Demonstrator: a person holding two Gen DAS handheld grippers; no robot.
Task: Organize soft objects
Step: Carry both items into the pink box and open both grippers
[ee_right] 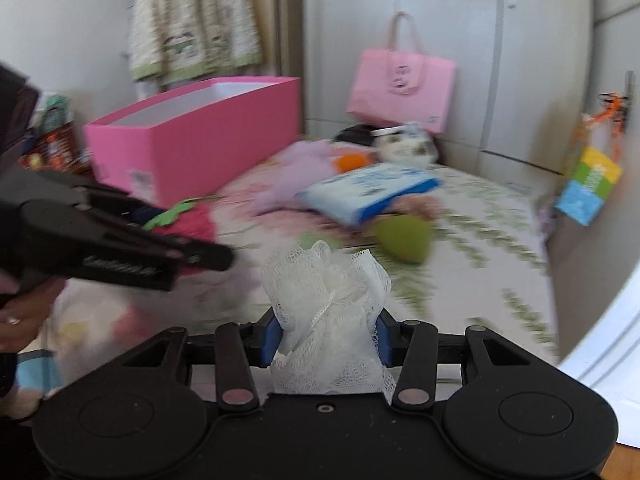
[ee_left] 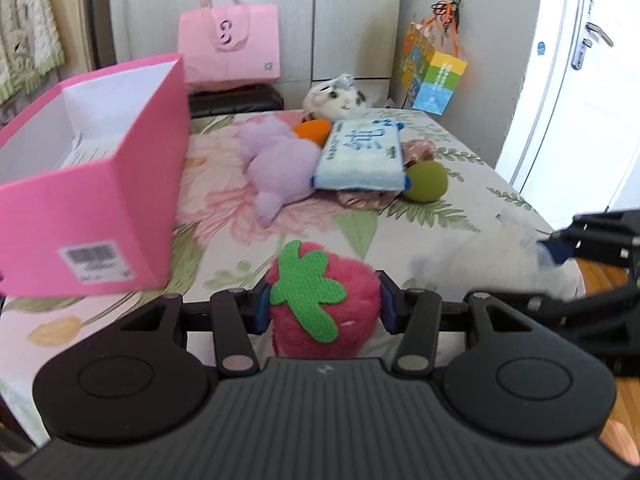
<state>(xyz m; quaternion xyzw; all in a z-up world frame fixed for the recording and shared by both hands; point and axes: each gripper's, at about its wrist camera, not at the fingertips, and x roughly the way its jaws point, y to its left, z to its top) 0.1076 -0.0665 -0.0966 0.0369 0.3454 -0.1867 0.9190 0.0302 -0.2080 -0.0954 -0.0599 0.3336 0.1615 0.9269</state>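
L wrist: left tongs [ee_left: 323, 307] clamped on pink strawberry plush [ee_left: 324, 300], lifted over bed [ee_left: 460, 208], pink box [ee_left: 92, 184] just left, prob its drop spot.
R wrist: right tongs [ee_right: 326, 336] pinch white mesh pouf [ee_right: 326, 312], box [ee_right: 192, 140] far left; rest of toys piled mid-bed.

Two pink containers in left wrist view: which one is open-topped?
The pink box on the bed, left: lidless, white interior showing. The pink bag behind it stands upright with handles, and its inside isn't visible.
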